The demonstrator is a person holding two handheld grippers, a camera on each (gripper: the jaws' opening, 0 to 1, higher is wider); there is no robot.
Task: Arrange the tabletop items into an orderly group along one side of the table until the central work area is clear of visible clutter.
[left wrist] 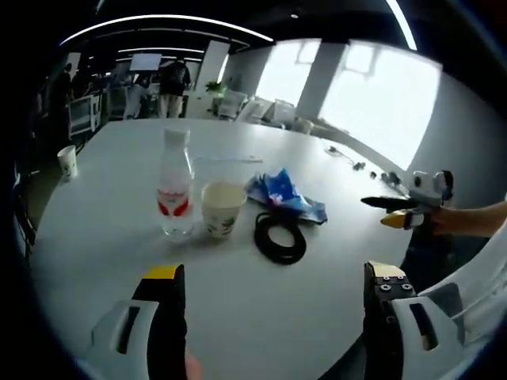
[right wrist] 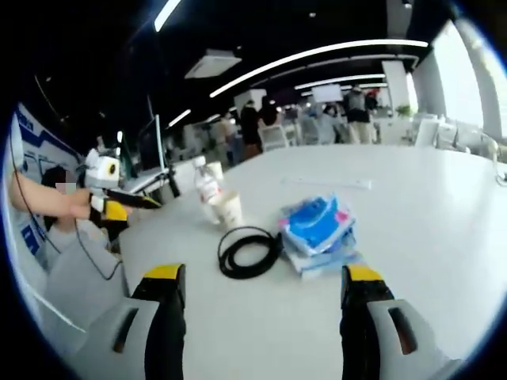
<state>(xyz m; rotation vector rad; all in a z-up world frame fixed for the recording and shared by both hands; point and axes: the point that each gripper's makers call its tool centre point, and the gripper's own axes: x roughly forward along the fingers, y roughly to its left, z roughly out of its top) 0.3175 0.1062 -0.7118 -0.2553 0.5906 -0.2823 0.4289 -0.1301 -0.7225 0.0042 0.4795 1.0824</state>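
Left gripper view: both hand-held grippers (left wrist: 273,277) (right wrist: 257,281) wide, empty, short of bottle (left wrist: 175,186) touching cup (left wrist: 222,207); careless nudge could topple either onto cable (left wrist: 279,236).

In the right gripper view the water bottle (right wrist: 207,184) stands partly behind the paper cup (right wrist: 227,210), so its lower body is hidden, and its label is too blurred to read. The print on the blue packet (right wrist: 318,227) cannot be made out in either view. In the left gripper view the second paper cup (left wrist: 68,161) near the far table (left wrist: 119,237) edge is too small to show any marking. The people (right wrist: 356,111) at the back are blurred figures.
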